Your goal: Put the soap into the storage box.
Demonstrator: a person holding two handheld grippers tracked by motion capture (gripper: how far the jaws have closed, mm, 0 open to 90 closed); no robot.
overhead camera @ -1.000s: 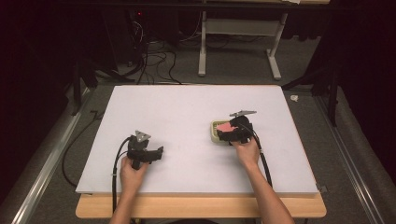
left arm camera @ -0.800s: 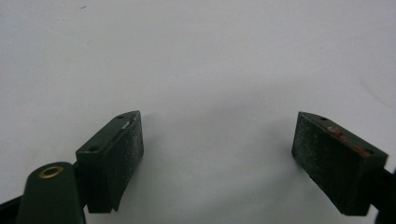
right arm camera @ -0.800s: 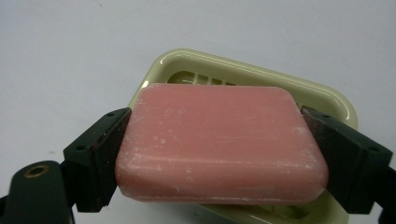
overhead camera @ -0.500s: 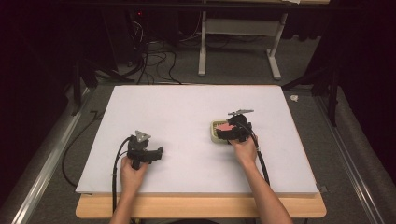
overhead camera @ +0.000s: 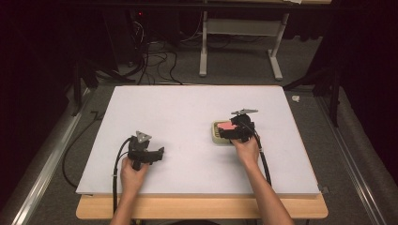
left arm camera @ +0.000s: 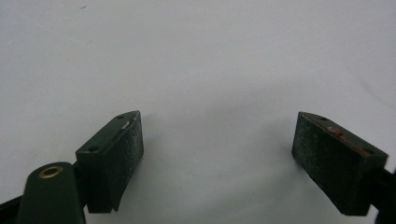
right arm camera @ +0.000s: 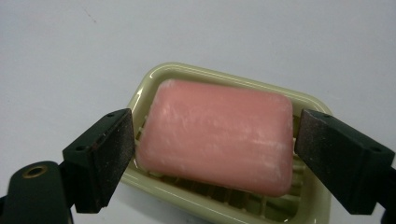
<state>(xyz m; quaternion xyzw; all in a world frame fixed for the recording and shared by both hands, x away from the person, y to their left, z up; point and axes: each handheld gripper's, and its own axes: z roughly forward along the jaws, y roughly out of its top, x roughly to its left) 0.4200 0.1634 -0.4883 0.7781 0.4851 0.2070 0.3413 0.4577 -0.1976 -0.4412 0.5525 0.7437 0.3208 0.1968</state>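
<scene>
Soap [right arm camera: 217, 135] lies in its dish [right arm camera: 224, 77] between the right gripper's [right arm camera: 215, 154] spread fingers, while the left gripper [left arm camera: 217, 158] gapes over bare table [left arm camera: 196, 56].

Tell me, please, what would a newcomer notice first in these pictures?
The eye goes first to the pink soap bar lying in a pale yellow-green soap dish on the right half of the white table. The right hand-held gripper has its jaws open on either side of the bar; whether the pads touch it is unclear. The left hand-held gripper is open over bare table surface, nearer the person.
</scene>
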